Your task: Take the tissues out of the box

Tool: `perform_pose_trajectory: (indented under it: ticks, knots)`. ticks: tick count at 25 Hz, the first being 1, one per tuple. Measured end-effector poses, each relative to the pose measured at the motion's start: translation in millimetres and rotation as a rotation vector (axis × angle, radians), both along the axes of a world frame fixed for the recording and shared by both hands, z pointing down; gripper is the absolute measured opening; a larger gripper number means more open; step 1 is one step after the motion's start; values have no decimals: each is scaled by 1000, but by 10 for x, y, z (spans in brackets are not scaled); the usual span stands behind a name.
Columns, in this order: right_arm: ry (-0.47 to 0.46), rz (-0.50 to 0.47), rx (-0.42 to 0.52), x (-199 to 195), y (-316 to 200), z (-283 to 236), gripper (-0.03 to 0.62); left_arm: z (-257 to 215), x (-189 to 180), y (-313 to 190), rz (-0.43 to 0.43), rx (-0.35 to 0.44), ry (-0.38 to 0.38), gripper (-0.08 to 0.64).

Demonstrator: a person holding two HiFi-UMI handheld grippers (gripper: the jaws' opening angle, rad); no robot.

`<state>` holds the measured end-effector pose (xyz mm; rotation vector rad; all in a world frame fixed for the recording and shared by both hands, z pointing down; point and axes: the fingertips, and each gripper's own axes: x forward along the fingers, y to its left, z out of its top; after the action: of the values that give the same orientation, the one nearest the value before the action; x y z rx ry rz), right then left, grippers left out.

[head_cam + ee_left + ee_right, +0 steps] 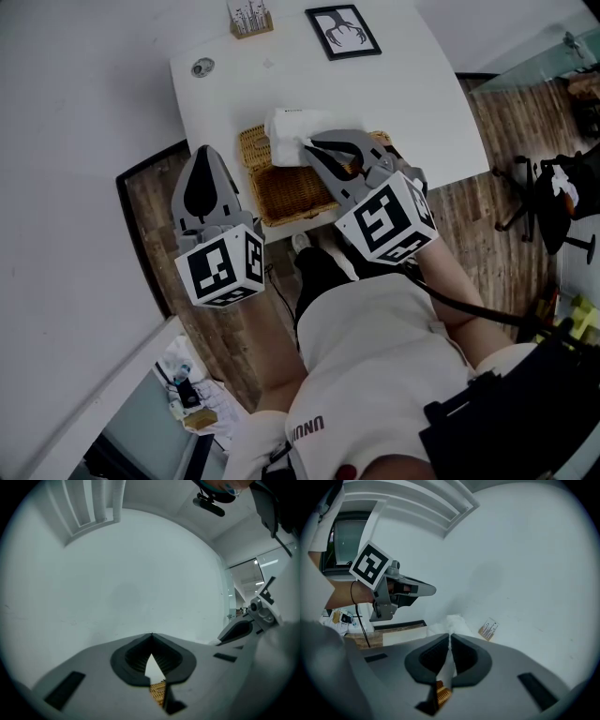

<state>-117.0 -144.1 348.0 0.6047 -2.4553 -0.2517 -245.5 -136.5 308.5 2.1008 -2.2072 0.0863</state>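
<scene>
Over the wicker box [281,192], mid-table, R gripper [306,143] tilts downward, jaws pinched tight on a white tissue [289,131] bunched at the box's far end. L gripper [204,152] sits about level, just off the table's left edge, jaws together w/ nothing btwn. White table [403,94] also carries a framed pic [343,31] & a card holder [250,19]. Wood floor [155,202] below.

two hand-held grippers, left [203,152] and right [307,143]; one wicker box [281,194]; one tissue wad [287,131]; one framed picture [343,31]
</scene>
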Motion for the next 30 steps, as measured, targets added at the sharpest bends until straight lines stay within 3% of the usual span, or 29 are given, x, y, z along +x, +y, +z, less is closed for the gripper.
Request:
perform_pose_trajectory:
  ticks: [30]
  knots:
    - [26, 37, 30, 114, -128, -56, 25, 21, 74, -112, 26, -8, 11, 12]
